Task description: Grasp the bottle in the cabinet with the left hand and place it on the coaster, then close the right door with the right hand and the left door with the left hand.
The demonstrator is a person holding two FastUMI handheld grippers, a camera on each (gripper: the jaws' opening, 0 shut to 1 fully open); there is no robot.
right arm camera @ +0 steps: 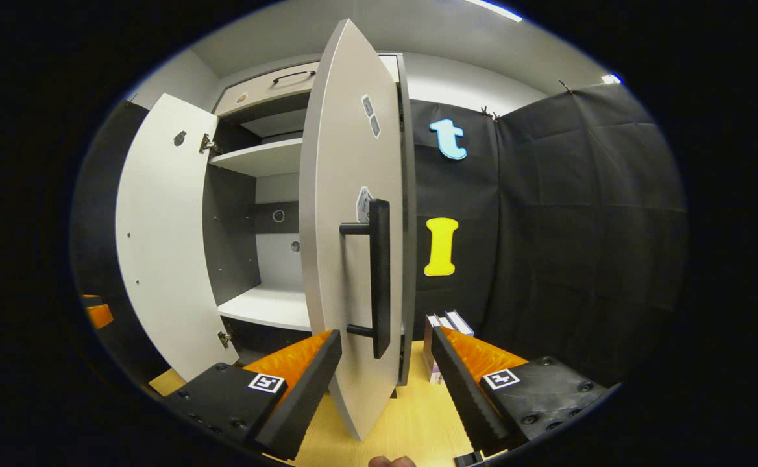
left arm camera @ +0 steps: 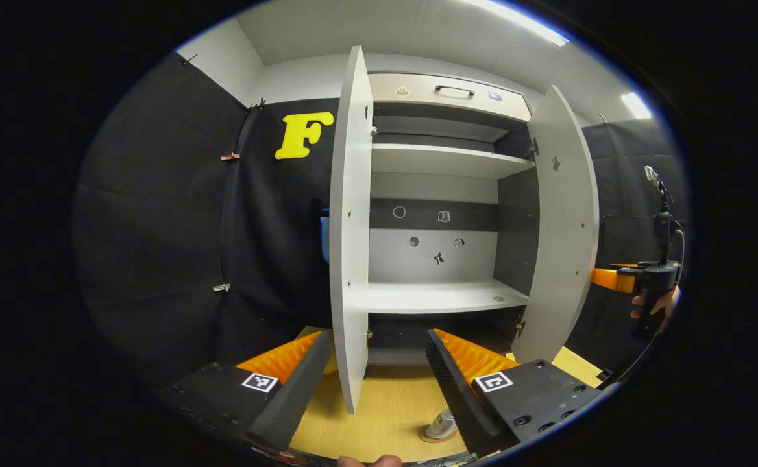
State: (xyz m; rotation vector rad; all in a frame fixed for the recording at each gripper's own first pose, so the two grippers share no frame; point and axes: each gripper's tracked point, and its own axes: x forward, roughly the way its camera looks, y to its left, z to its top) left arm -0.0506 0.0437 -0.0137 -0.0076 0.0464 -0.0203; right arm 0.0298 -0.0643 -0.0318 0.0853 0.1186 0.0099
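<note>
Left gripper view: left gripper (left arm camera: 369, 376) gapes wide, empty, its fingers straddling the left door's (left arm camera: 351, 246) edge. Bottle (left arm camera: 442, 425) stands on the coaster (left arm camera: 426, 438) below. Right gripper (right arm camera: 382, 379) likewise spread, empty, around the right door (right arm camera: 346, 259). Two doors, both open; one bottle.

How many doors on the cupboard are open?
2. The left door stands edge-on between the left gripper's fingers; the right door, with its black handle, stands before the right gripper.

Cabinet doors (left arm camera: 351, 259) matt smooth laminate; tabletop (left arm camera: 385, 415) light wood; handle (right arm camera: 379, 275) matt black.
</note>
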